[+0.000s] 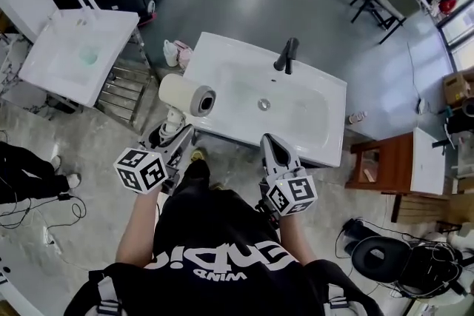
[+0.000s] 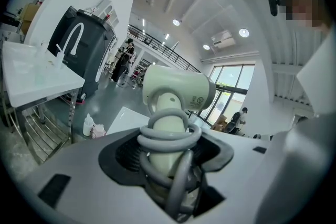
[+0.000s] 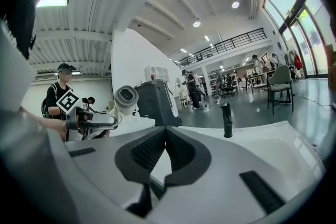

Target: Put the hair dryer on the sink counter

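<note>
Left tongs (image 2: 169,165) grip our hair dryer (image 2: 176,92) — right tongs (image 3: 165,129) seemingly closed, empty; we've yet to set it on the bench (image 1: 215,55) just ahead.

The hair dryer (image 2: 176,93) is seen in smooth cream plastic with a soft shine. Its coiled cord (image 2: 168,136) looks like matt grey rubber. The worktop (image 1: 333,122) is finished in glossy white, the tap (image 1: 286,55) in matt black.

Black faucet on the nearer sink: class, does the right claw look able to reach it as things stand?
Probably yes: the right claw is empty, and only the bare basin of the sink lies between it and the faucet.
</note>
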The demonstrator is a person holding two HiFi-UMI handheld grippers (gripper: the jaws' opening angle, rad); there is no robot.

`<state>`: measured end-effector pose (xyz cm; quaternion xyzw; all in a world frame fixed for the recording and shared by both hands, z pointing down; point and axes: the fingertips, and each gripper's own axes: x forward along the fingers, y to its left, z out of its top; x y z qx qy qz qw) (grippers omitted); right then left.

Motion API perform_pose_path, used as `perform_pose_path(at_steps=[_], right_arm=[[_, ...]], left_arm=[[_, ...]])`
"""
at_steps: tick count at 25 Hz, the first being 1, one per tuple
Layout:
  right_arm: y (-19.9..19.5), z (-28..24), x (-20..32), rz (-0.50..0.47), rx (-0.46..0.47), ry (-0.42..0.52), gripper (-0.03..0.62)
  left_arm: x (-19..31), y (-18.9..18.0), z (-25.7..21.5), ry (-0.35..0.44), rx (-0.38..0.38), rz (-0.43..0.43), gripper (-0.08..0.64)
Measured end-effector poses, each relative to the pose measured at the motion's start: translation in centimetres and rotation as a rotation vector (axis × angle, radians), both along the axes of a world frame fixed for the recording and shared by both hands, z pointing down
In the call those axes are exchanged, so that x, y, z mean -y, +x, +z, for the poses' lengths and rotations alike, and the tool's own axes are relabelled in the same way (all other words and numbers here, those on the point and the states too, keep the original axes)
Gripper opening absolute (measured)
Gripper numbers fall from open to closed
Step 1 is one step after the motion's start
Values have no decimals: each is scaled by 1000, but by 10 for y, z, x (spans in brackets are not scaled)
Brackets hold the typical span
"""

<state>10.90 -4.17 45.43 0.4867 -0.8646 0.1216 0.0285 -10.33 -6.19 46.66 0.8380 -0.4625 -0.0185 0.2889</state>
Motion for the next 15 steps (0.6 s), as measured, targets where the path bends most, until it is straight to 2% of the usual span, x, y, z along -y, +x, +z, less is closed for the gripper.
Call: perform_pose_path(at_steps=[15], right_arm=[[-14, -9, 66, 39, -2, -4, 18]], left_arm=[[81, -8, -1, -15, 26, 37, 275]])
